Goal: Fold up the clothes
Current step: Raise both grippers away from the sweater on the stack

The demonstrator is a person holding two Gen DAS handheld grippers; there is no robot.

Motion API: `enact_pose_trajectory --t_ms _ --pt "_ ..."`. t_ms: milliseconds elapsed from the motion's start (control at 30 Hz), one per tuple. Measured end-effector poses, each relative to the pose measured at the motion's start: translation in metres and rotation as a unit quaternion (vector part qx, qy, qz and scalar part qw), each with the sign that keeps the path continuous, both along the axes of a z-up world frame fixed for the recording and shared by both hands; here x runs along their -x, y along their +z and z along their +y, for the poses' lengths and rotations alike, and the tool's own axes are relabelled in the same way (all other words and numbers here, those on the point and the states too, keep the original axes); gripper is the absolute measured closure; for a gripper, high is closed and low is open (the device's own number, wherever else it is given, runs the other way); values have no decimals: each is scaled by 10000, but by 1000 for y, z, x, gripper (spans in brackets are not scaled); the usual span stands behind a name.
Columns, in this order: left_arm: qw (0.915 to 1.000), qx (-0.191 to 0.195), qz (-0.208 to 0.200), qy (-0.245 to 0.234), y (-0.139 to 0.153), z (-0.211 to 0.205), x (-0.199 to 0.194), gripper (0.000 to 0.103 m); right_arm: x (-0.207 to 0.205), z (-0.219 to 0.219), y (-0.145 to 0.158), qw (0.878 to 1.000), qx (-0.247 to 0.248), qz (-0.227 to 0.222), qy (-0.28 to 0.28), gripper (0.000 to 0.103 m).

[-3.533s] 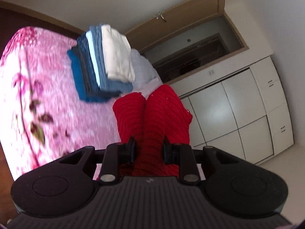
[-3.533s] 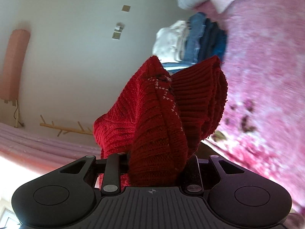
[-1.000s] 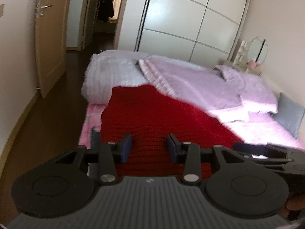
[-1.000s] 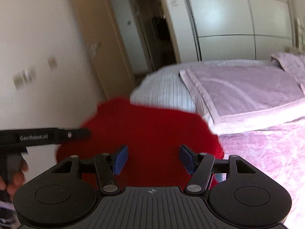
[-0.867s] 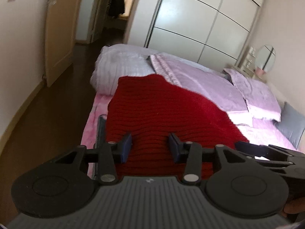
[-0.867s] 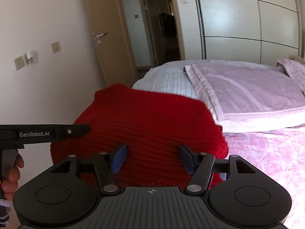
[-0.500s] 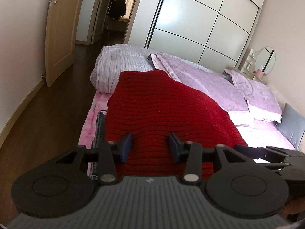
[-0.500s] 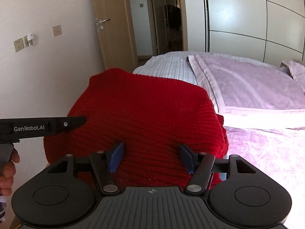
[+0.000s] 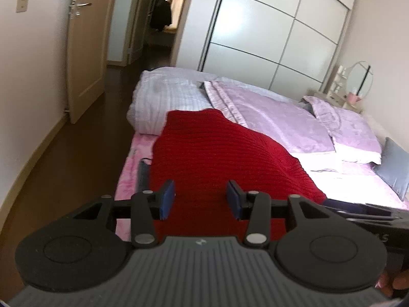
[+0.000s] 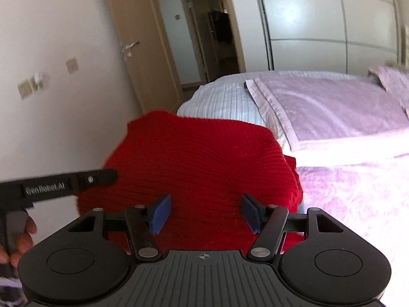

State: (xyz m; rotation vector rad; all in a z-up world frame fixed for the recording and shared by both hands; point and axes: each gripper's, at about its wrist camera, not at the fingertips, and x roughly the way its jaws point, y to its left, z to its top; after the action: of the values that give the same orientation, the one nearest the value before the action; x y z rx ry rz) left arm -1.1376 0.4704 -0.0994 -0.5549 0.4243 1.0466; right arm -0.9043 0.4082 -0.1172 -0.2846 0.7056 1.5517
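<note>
A folded red knitted sweater (image 9: 219,158) lies at the near corner of the bed, with a dark edge of other cloth (image 9: 143,176) showing under its left side. My left gripper (image 9: 200,199) is open, its blue pads level with the sweater's near edge and nothing between them. The right gripper (image 10: 205,213) is open too, hovering over the same sweater (image 10: 204,161). In the right wrist view a black finger (image 10: 66,183) of the left gripper ends at the sweater's left side. Whether either gripper touches the knit is unclear.
The bed has a pink floral sheet (image 10: 352,204), a lilac duvet (image 9: 276,117) and a grey pillow (image 9: 393,168). Dark wood floor (image 9: 76,148) runs along its left side to an open door (image 9: 84,58). White wardrobes (image 9: 268,38) line the far wall.
Both grippers, shut on the hanging sweater 3.5 s ago, now stand open with it lying flat. Over the last second they drew back slightly.
</note>
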Motion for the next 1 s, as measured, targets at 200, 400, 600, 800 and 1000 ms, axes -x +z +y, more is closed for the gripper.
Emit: enact_pose_trajectory --t_ms 200,400,600,800,1000 --pt "9983 120 463 325 37 -35 6 50 4 -34 25 9996 201 -44 -189 39" --pt "9968 113 660 444 72 -83 2 38 21 -75 45 9964 460 -711 -3 39" --pt "9932 114 997 589 93 -131 -13 37 19 -118 65 9953 427 -862 -87 39" --pt "9912 142 1149 644 99 -173 -28 37 10 -159 77 9962 499 -696 -169 39" --pt "9880 164 1341 745 95 -209 -42 37 -3 -191 85 9980 451 -422 -162 39"
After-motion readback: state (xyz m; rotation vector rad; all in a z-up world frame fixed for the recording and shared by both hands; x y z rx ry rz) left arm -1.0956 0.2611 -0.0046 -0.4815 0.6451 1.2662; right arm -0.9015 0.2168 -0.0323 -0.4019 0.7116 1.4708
